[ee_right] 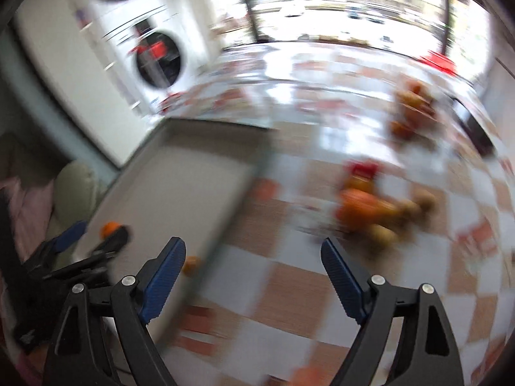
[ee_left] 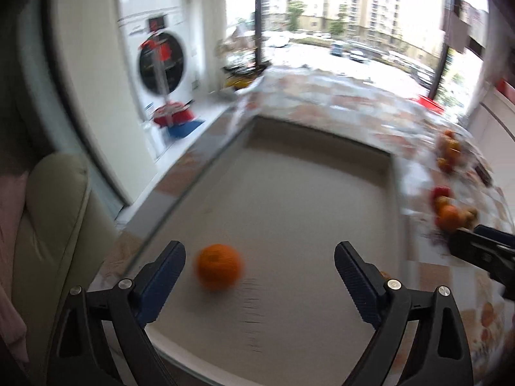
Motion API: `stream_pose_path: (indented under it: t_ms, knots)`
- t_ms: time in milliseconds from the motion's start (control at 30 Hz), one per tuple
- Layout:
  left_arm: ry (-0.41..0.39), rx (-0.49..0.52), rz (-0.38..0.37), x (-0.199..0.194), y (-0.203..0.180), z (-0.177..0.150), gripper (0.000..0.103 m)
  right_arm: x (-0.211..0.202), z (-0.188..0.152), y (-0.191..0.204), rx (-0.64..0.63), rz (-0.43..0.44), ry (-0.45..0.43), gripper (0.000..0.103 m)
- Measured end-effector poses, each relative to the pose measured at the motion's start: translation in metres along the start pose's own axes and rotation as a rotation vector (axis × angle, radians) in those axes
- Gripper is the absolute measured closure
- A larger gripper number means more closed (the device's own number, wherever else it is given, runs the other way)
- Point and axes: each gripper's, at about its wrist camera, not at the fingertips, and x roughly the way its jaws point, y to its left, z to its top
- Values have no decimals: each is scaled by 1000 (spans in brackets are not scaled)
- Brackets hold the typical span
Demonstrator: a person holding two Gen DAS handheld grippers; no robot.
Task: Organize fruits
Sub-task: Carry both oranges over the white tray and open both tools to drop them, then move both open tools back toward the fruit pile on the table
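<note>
An orange point(ee_left: 219, 271) lies loose on the grey tray point(ee_left: 289, 199), just ahead of my left gripper point(ee_left: 260, 263), which is open and empty above the tray's near end. The orange point(ee_right: 109, 228) and the left gripper point(ee_right: 93, 241) also show in the right wrist view. My right gripper point(ee_right: 253, 259) is open and empty over the checked tablecloth point(ee_right: 305, 283), right of the tray point(ee_right: 180, 193); it shows in the left wrist view point(ee_left: 476, 241). A pile of mixed fruit point(ee_right: 376, 206) lies ahead of it, with a second pile point(ee_right: 412, 109) farther back. Another small orange fruit point(ee_right: 191, 264) sits at the tray's right edge.
Stacked white washing machines point(ee_left: 157, 64) stand at the back left by a large window point(ee_left: 347, 16). A beige cushioned chair point(ee_left: 54, 225) is left of the table. A red object point(ee_right: 441, 61) sits at the table's far right. Both views are motion-blurred.
</note>
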Motion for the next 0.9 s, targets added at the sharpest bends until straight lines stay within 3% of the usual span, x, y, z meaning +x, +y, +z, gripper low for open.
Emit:
stream_pose_path:
  t_ms: [133,233,367,400,433,533,633,700,800,900]
  knots:
    - [-23,116,-127,-18,-53,1,8,-4,-24,-72,177,-114,36,14]
    - [8,224,-228,-23,-102,-8,8,-8,-43,-123,275,-187,56,14]
    - [55,335,-264,-13,-159,-23,8,-25,-63,-175,346,-260,-6,11]
    - [75,357,-275,-3,-171,-28,8,-28,-67,-187,359,-260,-23,5]
    - [98,369,-262,7,-180,-32,8,-30,-70,-194,368,-248,-43,0]
    - [131,371,-211,28,-196,-40,8,-36,-80,-206,365,-241,-111,0]
    - [117,326,-209,37,-196,-41,7,-39,-86,-200,315,-263,-155,0]
    - [125,280,-211,41,-191,-40,0,-35,-84,-196,271,-309,-147,0]
    - [99,264,-215,41,-187,-43,0,-23,-79,-183,197,-420,-87,0]
    - [81,254,-218,40,-183,-47,0,-23,-79,-186,202,-409,-92,0]
